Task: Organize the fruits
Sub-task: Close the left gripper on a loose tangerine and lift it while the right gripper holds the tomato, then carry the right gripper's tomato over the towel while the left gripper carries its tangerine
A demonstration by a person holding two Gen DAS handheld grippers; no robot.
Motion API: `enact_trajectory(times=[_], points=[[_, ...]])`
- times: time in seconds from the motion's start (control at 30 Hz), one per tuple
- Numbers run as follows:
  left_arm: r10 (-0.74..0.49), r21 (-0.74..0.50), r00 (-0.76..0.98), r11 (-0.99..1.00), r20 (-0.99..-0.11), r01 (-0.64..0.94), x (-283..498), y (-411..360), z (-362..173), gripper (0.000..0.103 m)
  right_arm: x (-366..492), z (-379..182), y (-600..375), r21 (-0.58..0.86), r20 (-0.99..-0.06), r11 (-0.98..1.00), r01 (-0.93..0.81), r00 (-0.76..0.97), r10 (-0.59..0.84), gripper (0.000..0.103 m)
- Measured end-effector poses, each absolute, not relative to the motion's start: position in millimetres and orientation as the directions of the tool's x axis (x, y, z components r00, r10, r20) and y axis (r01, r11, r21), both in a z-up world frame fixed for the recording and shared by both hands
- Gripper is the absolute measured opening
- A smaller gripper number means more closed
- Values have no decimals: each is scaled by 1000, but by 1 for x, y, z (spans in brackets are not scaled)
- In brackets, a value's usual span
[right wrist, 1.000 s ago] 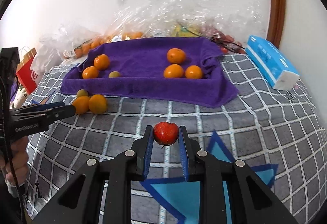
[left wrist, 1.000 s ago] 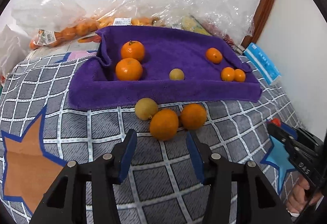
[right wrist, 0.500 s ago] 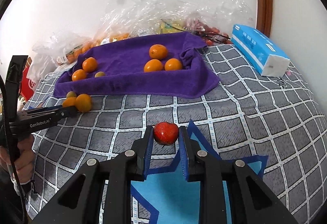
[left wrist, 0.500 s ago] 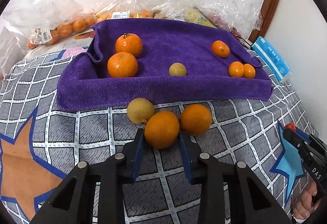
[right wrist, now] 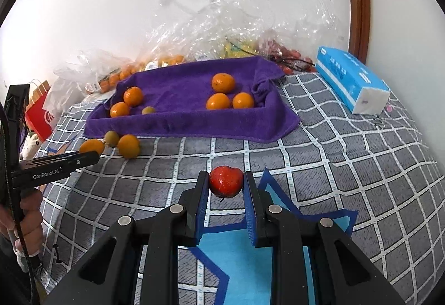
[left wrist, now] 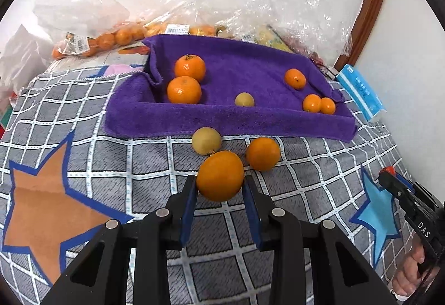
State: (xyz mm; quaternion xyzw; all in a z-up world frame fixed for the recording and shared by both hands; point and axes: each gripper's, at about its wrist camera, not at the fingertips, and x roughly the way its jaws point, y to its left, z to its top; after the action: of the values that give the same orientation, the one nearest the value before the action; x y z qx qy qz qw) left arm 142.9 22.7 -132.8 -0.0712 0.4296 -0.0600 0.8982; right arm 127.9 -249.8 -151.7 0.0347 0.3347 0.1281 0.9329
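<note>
My left gripper is shut on a large orange, held just above the grey checked cloth. A yellow-green fruit and another orange lie on the cloth just beyond it. Behind them a purple towel lines a tray holding several oranges and a small yellow-green fruit. My right gripper is shut on a red strawberry, above the cloth in front of the purple towel. The left gripper also shows at the left of the right wrist view.
Clear plastic bags of fruit are piled against the wall behind the towel. A blue tissue pack lies at the right. A red paper bag stands at the far left. Star patches mark the cloth.
My left gripper advanced to the loose fruit, closed on the large orange and lifted it slightly. My right gripper kept hold of the strawberry and rose a little.
</note>
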Motion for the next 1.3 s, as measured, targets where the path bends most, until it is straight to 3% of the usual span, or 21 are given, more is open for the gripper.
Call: enact_trajectory(times=[1.3], points=[[-214,-256,703,966,-678,48,104,41,-88,31,111,-109,-220,121,-541,957,-264,791,286,24]])
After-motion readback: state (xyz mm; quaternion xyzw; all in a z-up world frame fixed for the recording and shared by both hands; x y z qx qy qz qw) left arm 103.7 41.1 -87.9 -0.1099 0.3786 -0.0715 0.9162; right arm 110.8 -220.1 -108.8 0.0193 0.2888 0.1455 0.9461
